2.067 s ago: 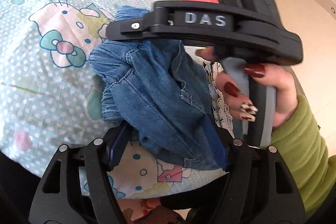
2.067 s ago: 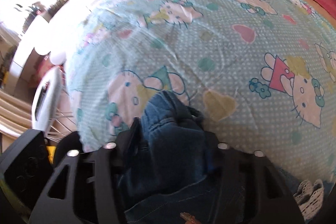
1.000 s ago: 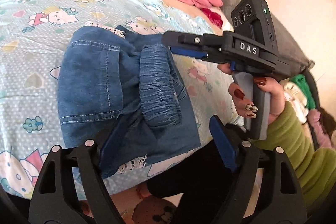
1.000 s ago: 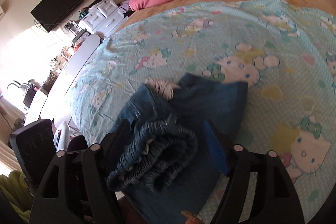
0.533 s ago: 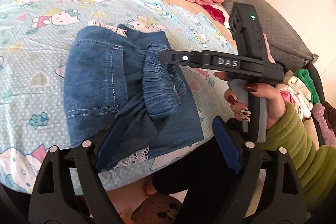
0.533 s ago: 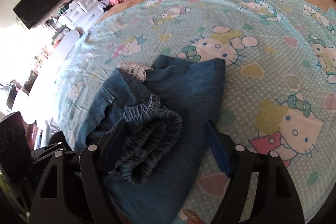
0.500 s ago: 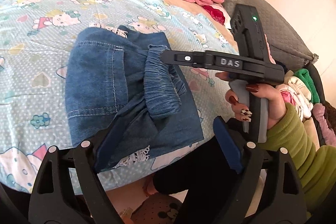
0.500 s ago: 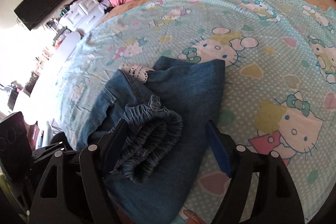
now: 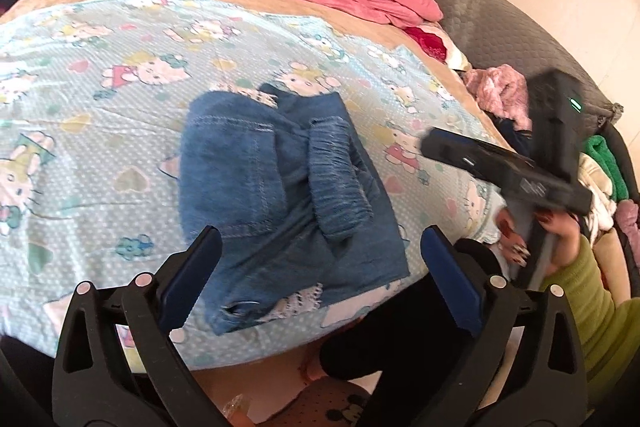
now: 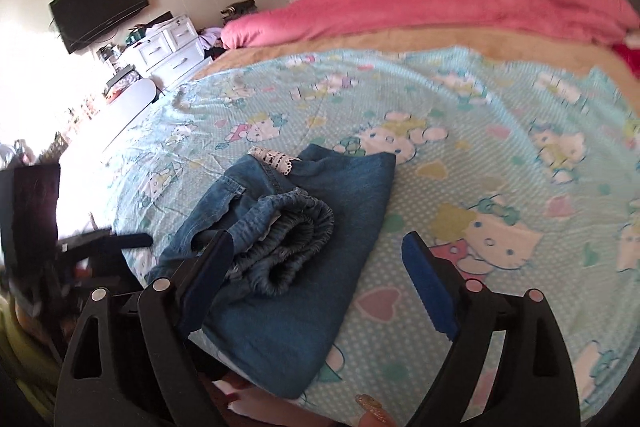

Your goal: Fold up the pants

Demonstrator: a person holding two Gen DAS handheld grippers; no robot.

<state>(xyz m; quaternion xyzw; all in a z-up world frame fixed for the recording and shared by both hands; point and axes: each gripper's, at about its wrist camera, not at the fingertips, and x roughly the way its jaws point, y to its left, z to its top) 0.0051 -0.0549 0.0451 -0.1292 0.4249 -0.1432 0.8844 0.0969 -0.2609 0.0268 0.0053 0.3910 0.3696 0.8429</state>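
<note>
On bedsheet (image 9: 120, 75), folded denim pants (image 9: 280, 187), waistband bunched

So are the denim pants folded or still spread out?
Folded: the denim pants lie as a compact layered bundle on the bedsheet, elastic waistband doubled on top.

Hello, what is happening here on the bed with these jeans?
A person is folding denim pants on a Hello Kitty bedsheet. The pants lie in a folded bundle near the bed's edge, elastic waistband on top. Both the left tool and the right tool are open and hold nothing.
</note>
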